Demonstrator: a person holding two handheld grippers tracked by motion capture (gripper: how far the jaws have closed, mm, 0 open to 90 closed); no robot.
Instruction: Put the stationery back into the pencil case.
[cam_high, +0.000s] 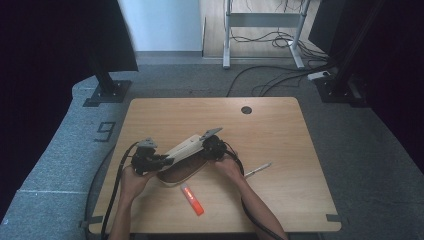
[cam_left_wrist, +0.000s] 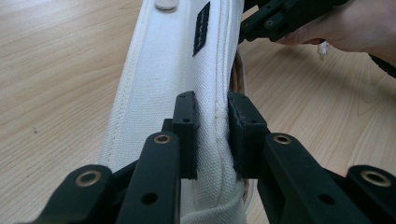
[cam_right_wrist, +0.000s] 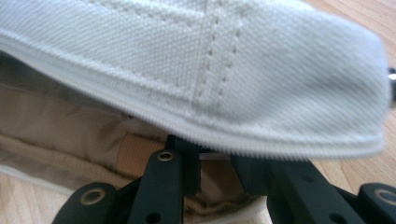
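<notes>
Two grippers are holding a cream canvas pencil case (cam_high: 186, 146) between them above the near-left part of a light wooden tabletop (cam_high: 280, 130), the case slanting from the near left up toward the far right. The left gripper (cam_high: 161, 161), held in the person's left hand (cam_high: 131, 179), is gripping the case's near-left end; in the left gripper view its black fingers (cam_left_wrist: 187, 135) are pressing together on the stitched seam of the canvas (cam_left_wrist: 163, 70), pinching the fabric between the pads, and a small black label (cam_left_wrist: 201, 29) is showing farther along the case. The right gripper (cam_high: 206, 146), held in the right hand (cam_high: 229, 166), is meeting the case at its far-right end; in the right gripper view its fingers (cam_right_wrist: 184, 161) are sitting nearly together just under the white canvas flap (cam_right_wrist: 224, 65), clamping on the case's edge, with the tan lining (cam_right_wrist: 60, 126) of the open case visible beneath. A dark shadow is lying on the tabletop directly under the case. An orange marker (cam_high: 192, 199) is lying on the tabletop near the front edge, just right of the left forearm, and a slim white pen (cam_high: 258, 169) is resting to the right of the right hand. A dark round cable hole (cam_high: 246, 109) is sitting near the tabletop's far edge.
</notes>
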